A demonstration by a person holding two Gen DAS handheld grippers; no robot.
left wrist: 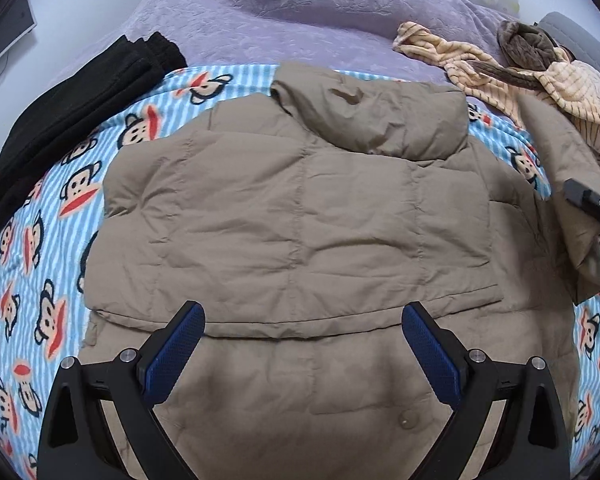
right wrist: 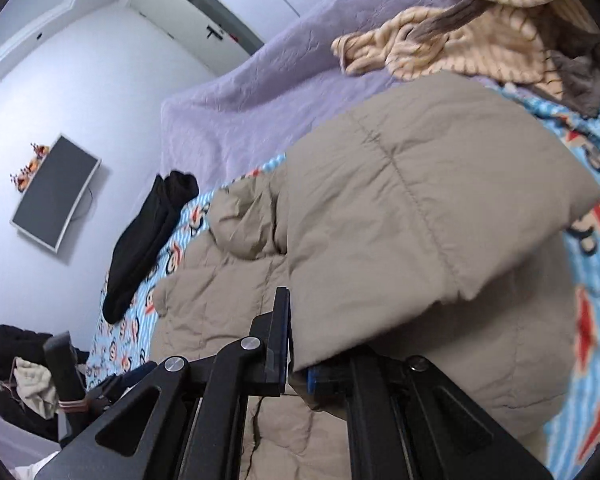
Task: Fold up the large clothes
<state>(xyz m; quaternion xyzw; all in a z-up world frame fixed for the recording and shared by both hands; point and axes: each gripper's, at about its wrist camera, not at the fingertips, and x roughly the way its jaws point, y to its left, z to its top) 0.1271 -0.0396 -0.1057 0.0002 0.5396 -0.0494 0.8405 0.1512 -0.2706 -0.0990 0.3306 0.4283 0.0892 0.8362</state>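
Tan puffer jacket (left wrist: 300, 216), right gripper (right wrist: 296, 364) pinching sleeve (raised), left gripper (left wrist: 302, 356) spread.

One tan puffer jacket (left wrist: 300, 216) is lying across the middle of the bed (left wrist: 260, 12). One folded black garment (left wrist: 72, 120) is sitting by the bed's left edge. One heap of striped cream and brown clothes (left wrist: 540, 76) is resting near its far right corner. Two grippers are showing, left gripper (left wrist: 302, 344) and right gripper (right wrist: 296, 364).
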